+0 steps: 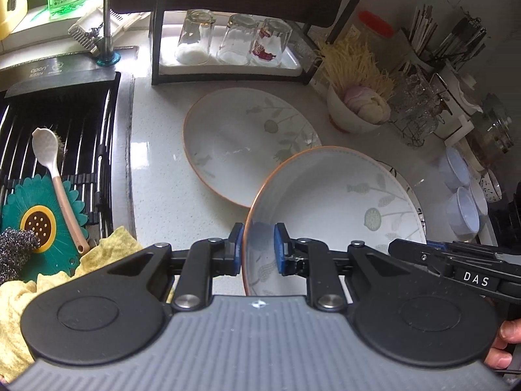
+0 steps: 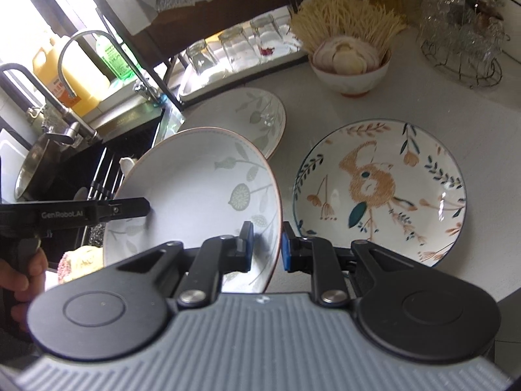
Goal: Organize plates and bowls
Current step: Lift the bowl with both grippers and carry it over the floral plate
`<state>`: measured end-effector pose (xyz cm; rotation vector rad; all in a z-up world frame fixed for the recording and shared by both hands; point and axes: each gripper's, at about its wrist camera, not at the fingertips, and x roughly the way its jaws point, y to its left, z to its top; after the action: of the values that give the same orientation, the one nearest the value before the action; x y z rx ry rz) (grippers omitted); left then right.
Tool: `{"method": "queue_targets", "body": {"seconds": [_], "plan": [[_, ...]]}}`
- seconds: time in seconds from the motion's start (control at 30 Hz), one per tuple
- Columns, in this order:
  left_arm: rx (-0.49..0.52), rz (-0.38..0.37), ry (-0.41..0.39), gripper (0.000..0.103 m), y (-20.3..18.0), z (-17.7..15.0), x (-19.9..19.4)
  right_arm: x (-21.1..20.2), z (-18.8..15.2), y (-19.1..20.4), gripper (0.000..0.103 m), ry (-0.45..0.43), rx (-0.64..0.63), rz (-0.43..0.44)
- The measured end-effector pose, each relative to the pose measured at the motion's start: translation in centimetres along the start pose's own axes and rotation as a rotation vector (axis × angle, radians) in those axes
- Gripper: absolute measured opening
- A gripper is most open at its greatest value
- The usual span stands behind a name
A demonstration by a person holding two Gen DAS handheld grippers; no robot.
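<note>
- Far left of the left tool point(image 1: 258, 249): the sink rack with a white spoon point(image 1: 49, 153) and yellow cloth point(image 1: 107, 254). Not part of the job.
- Ahead of the left tool, flat on the desk point(image 1: 156, 169): a second leaf-pattern plate point(image 1: 241, 143), the same design as the one in hand. Likely stacking spot, judging by the match.
- Left tool: jaws narrow, blue pads clamped across the left rim of the held plate point(image 1: 332, 202), one pad inside, one outside.
- Held plate: between the two tools, clear of the desk, tilted, its far edge overlapping the near edge of the flat leaf-pattern plate in the left view.
- Right tool point(image 2: 267, 246): jaws narrow, clamped on the plate's right rim point(image 2: 276, 228). In the left view it enters from the right, low point(image 1: 433, 254).
- Just right of the right tool, on the desk: the bird-pattern plate point(image 2: 381, 192), flat, apart from the held one.
- Key relation: the matching plate lies forward and left of both tools, so the left hand is nearer to it. A carry that way needs the held plate levelled first, I judge.
- Far right of the left tool: small bowls point(image 1: 462, 208) stacked on edge.
</note>
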<state>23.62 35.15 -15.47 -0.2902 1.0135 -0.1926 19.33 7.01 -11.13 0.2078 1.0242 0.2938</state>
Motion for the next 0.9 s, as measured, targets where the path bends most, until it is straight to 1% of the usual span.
{"method": "queue_targets", "body": {"seconds": [0.17, 0.37, 0.6, 0.7, 0.77, 0.9], "plan": [[0.015, 0.001, -0.015, 0.022, -2.9, 1.1, 0.0, -1.5, 1.1, -2.1, 0.02, -0.041, 0.009, 0.004], [0.021, 0.001, -0.024, 0.022, -6.9, 2.4, 1.9, -2.3, 2.3, -5.6, 0.02, -0.038, 0.018, -0.005], [0.028, -0.016, 0.002, 0.022, -10.3, 3.2, 5.2, -2.2, 3.3, -9.5, 0.02, -0.039, 0.018, -0.029], [0.016, -0.02, 0.022, 0.022, -11.2, 3.3, 6.6, -2.0, 3.6, -10.8, 0.02, -0.04, 0.017, -0.039], [0.003, -0.017, 0.044, 0.022, -11.7, 3.4, 7.5, -1.8, 3.6, -11.6, 0.02, -0.04, 0.021, -0.043], [0.015, 0.001, 0.067, 0.022, -12.4, 3.5, 8.8, -0.9, 3.4, -12.8, 0.02, -0.022, 0.044, -0.053]]}}
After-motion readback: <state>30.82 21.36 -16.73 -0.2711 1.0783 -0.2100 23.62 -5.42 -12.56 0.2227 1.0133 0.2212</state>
